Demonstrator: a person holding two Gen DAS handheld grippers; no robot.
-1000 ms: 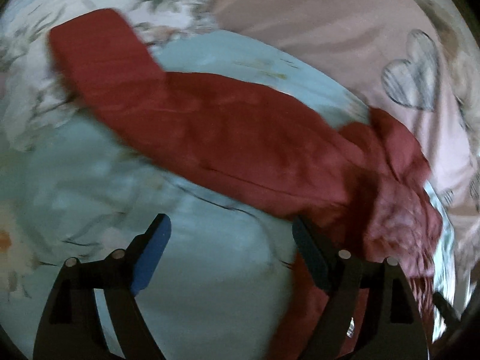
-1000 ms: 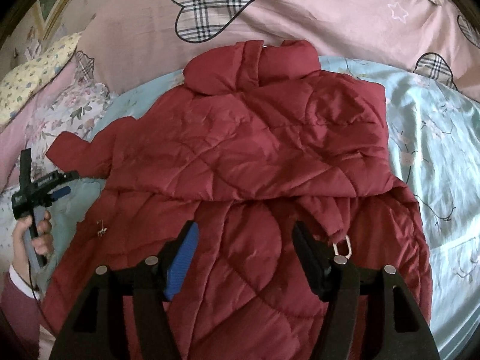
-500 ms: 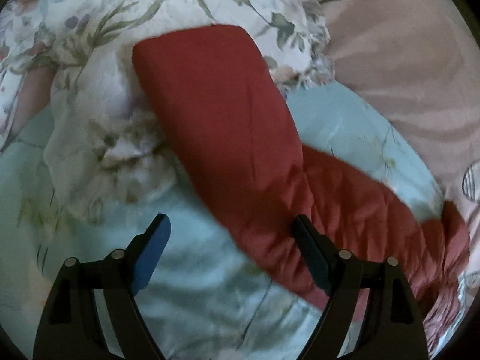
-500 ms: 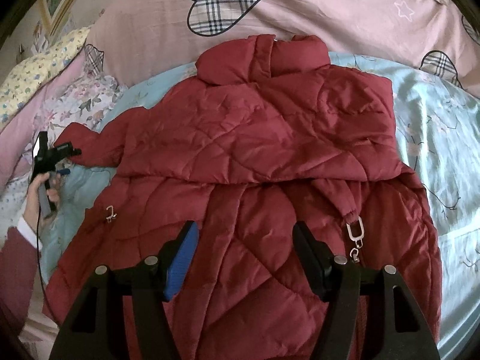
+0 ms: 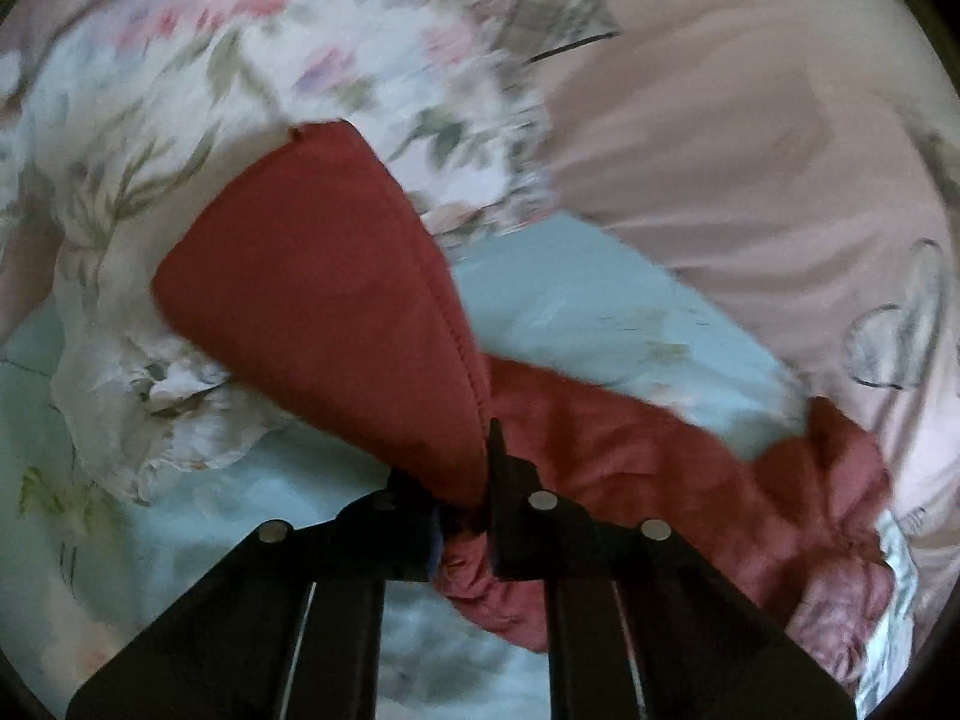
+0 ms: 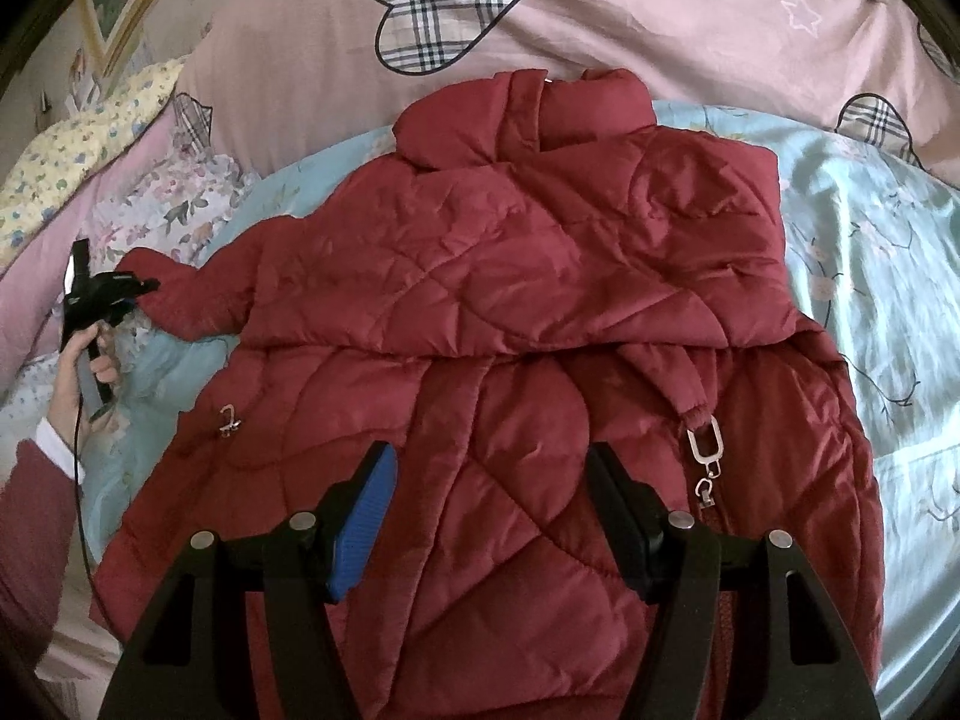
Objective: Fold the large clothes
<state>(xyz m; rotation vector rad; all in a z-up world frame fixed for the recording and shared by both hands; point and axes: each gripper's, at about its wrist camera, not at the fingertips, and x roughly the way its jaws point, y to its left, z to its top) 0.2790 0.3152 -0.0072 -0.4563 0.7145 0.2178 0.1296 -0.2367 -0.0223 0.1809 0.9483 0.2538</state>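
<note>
A quilted red jacket (image 6: pixel 510 276) lies spread on the light blue sheet (image 6: pixel 870 276), collar toward the far side. Its left sleeve (image 5: pixel 312 300) runs out to the left. My left gripper (image 5: pixel 480 468) is closing on that sleeve near the cuff, and the red fabric is pinched between its pads. In the right wrist view the same left gripper (image 6: pixel 135 288), held by a hand (image 6: pixel 78 360), sits at the sleeve end (image 6: pixel 198 294). My right gripper (image 6: pixel 492 480) hovers open over the jacket's lower front with nothing between its fingers.
A pink duvet with plaid hearts (image 6: pixel 600 18) bunches along the far side. A floral pillow (image 6: pixel 174 204) and a yellow flowered one (image 6: pixel 78 144) lie at the left. Metal clips (image 6: pixel 705 444) hang from straps on the jacket front.
My left gripper moved along the sleeve toward the cuff and its jaws went from wide open to pinched on the red fabric. The right gripper stayed open over the jacket.
</note>
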